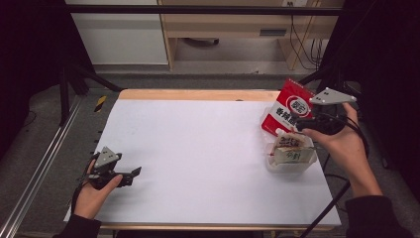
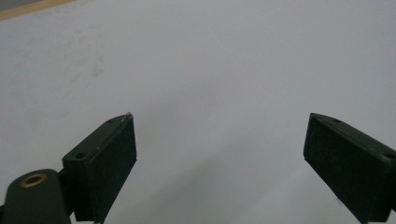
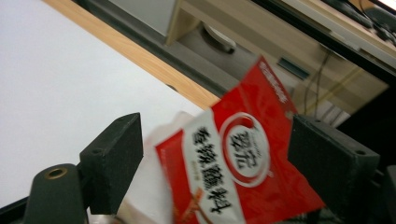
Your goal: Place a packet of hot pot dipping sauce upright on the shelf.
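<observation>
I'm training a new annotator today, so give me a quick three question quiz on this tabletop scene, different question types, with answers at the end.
1. True or false: the left gripper has its jaws closed on a packet.
2. Multiple choice: the red packet is at the table's A) near left corner, B) centre, C) far right side.
3. Fill in: nearer the person than the red packet sits a clear plastic ______ holding packets.

Key
1. False; its jaws are apart over the bare white table.
2. C.
3. Container; the right gripper is just above it, jaws open.
</observation>
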Motion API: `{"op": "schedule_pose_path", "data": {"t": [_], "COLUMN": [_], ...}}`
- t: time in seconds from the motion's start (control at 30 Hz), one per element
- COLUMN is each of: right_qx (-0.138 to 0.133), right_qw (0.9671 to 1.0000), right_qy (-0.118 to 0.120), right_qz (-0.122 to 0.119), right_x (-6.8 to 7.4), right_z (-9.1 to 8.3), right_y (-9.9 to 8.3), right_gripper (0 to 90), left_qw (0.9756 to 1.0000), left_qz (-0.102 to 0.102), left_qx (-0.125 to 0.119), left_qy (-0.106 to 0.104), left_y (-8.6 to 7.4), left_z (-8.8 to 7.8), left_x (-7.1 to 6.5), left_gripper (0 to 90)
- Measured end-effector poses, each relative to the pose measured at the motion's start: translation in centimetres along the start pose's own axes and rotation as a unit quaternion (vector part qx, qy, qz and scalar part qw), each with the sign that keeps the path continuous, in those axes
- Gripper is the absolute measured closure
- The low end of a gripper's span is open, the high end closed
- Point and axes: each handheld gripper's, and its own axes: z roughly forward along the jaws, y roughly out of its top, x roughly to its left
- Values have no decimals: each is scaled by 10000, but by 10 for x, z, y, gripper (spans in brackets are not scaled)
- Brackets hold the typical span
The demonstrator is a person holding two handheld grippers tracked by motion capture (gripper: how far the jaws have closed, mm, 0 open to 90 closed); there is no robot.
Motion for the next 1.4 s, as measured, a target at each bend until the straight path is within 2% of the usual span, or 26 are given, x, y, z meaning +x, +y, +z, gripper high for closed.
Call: {"op": "schedule_pose_path", "data": {"t": [0.2, 0.3, 0.33, 0.4, 0.43, 0.47, 0.53, 0.57, 0.6, 0.67, 0.73, 0.8, 0.9, 0.93, 0.97, 1.0, 1.1, 1.17, 1.2, 1.23, 1.27, 1.3, 1.4], "right_qx": [-93, -138, -138, -169, -175, -175, -225, -259, -259, -268, -255, -245, -214, -214, -130, -130, -27, 113, 113, 185, 185, 281, 431], "right_qw": [9991, 9976, 9976, 9958, 9957, 9957, 9948, 9940, 9940, 9933, 9927, 9923, 9909, 9909, 9893, 9893, 9877, 9871, 9871, 9856, 9856, 9841, 9842], "right_qy": [375, 642, 642, 865, 875, 875, 962, 1049, 1049, 1115, 1173, 1202, 1298, 1298, 1421, 1421, 1528, 1550, 1550, 1625, 1625, 1670, 1649], "right_qz": [-171, -210, -210, -245, -240, -240, -245, -196, -196, -131, -87, 144, 278, 278, 313, 313, 334, 383, 383, 439, 439, 537, 473], "right_x": [37, 60, 60, 84, 90, 90, 101, 111, 111, 120, 128, 141, 155, 155, 165, 165, 181, 196, 196, 205, 205, 214, 222], "right_z": [-9, -11, -11, -13, -13, -13, -13, -13, -13, -12, -10, -7, -3, -3, 1, 1, 9, 18, 18, 26, 26, 35, 44], "right_y": [8, 10, 10, 11, 11, 11, 10, 8, 8, 5, 1, -8, -18, -18, -25, -25, -37, -47, -47, -55, -55, -63, -71], "right_gripper": [166, 150, 150, 136, 134, 134, 126, 115, 115, 107, 95, 66, 64, 64, 63, 63, 58, 54, 54, 54, 54, 57, 62], "left_qw": [10000, 10000, 10000, 10000, 10000, 10000, 10000, 10000, 10000, 10000, 10000, 10000, 10000, 10000, 9999, 9999, 9999, 9998, 9998, 9997, 9997, 9997, 9997], "left_qz": [25, 28, 28, 19, 27, 27, 26, 28, 28, 30, 35, 48, 71, 78, 87, 87, 114, 163, 163, 195, 195, 206, 215], "left_qx": [11, 12, 12, 10, 14, 14, 7, 14, 14, 19, 17, 18, 31, 37, 47, 47, 69, 82, 82, 95, 95, 98, 97], "left_qy": [-6, -20, -20, -14, -23, -23, -24, -27, -27, -32, -26, -22, -18, -19, -17, -17, -31, -52, -52, -59, -59, -64, -77], "left_y": [0, 0, 0, 0, 0, 0, 0, 0, 0, 0, 0, 0, 0, 0, -1, -1, -1, -1, -1, -1, -1, -1, -1], "left_z": [0, 0, 0, 0, 0, 0, 0, 0, 0, 0, 0, 0, 1, 1, 1, 1, 2, 3, 3, 3, 3, 4, 4], "left_x": [-1, -1, -1, -1, -1, -1, -1, -1, -1, -1, -1, -1, -1, -1, -2, -2, -3, -3, -3, -4, -4, -5, -5], "left_gripper": [93, 92, 91, 90, 89, 89, 87, 85, 84, 82, 80, 78, 77, 77, 75, 74, 72, 68, 64, 61, 60, 60, 50]}}
